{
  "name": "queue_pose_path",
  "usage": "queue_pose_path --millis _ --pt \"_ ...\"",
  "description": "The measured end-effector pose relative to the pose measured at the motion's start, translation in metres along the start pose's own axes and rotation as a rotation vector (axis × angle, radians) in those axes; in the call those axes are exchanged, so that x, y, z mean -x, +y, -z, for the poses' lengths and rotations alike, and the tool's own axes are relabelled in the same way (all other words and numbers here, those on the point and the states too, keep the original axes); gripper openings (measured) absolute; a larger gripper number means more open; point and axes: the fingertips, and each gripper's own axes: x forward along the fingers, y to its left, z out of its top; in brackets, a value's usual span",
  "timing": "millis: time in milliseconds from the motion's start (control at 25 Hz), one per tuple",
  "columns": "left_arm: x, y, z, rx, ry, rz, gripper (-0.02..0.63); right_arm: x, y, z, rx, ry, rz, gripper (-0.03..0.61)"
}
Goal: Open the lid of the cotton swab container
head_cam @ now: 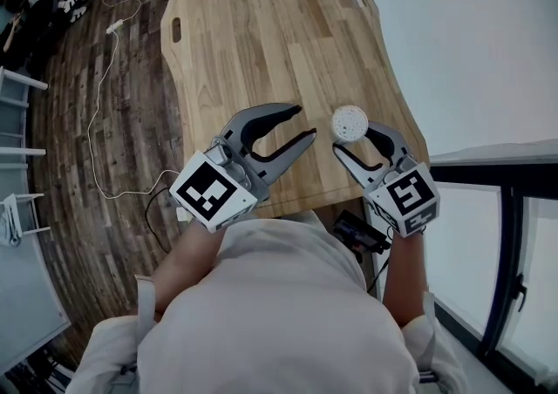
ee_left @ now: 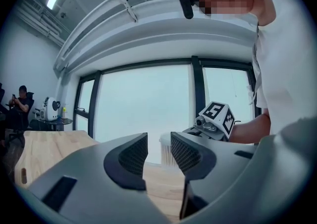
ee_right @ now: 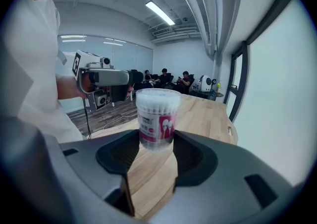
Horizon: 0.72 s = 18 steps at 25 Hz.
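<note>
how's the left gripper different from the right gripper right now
The left gripper is empty; the right gripper is closed on the cotton swab container, low on its body. The left gripper's jaws stand a narrow gap apart; the right gripper's are held wide by the container. Both are grey and reach over the table.

- A clear, round cotton swab container (ee_right: pixel 157 119), pink-and-white labelled and packed with swabs, is stood upright near the edge of the wooden table (ee_right: pixel 208 114).
- Its translucent lid (ee_right: pixel 157 93) is seated on top, closed.
</note>
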Motion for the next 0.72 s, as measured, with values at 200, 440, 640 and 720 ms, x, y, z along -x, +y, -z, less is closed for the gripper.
queue_pose_path --millis 200,440,640,720 --pt "-0.003 -0.01 -0.004 0.011 0.006 0.037 0.197 -0.004 0.014 -0.005 0.035 0.017 -0.016 0.227" --pt "-0.005 -0.02 -0.006 0.005 0.009 0.071 0.242 -0.008 0.03 -0.015 0.067 0.007 -0.037 0.227" --pt "-0.006 -0.03 -0.004 -0.029 0.032 0.094 0.252 -0.008 0.044 -0.02 0.088 0.013 -0.065 0.227" --pt "-0.008 -0.034 -0.002 -0.046 0.048 0.104 0.261 -0.007 0.048 -0.021 0.102 0.017 -0.071 0.227"
